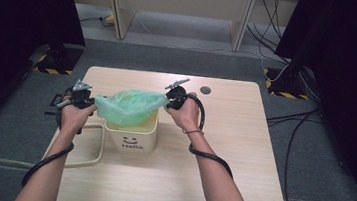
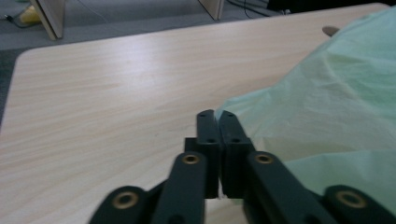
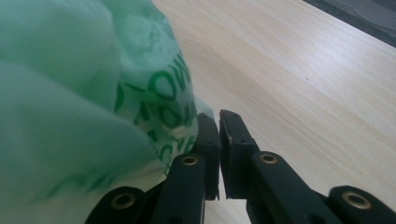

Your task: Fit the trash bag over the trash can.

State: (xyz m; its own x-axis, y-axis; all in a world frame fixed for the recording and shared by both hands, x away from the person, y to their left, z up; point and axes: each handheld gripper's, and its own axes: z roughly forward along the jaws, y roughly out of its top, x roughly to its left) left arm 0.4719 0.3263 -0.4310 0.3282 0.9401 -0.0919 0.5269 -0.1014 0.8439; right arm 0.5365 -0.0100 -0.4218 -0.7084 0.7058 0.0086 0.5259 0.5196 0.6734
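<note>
- Landmark: cream bin [image 1: 131, 135], printed with a smiley face and "Hello", standing on the tabletop [image 1: 241, 152] left of its middle. All places below are given relative to this bin.
- Left gripper [image 1: 82, 96]: held just off the bin's upper left corner, at rim height, pointing toward the bin. In the left gripper view the left gripper [image 2: 217, 117] has its jaws almost together, with only a thin slit between them; the bag's edge lies against the right-hand jaw. Whether any film is actually pinched in the slit cannot be told.
- Green bag [image 1: 128, 106]: thin translucent plastic, bunched and ballooned over the bin's mouth, its lower part inside the bin. Its long axis runs side to side across the bin, from one gripper to the other. In the left gripper view the green bag [image 2: 327, 107] spreads away to the right of the jaws; in the right gripper view the green bag [image 3: 88, 93], with green lettering, lies left of the jaws.
- Right gripper [image 1: 172, 100]: held just off the bin's upper right rear corner, slightly above the rim. In the right gripper view the right gripper [image 3: 218, 119] shows a narrow gap between its jaws; bag film touches the outer face of the left-hand jaw, and none is visible in the gap.
- Governing relation (judgement): each gripper sits at one end of the bag, about equally near it, with the bin's rim below and between them. Spreading the bag's mouth over the rim would call for drawing the two ends outward and down past the bin's left and right walls.
</note>
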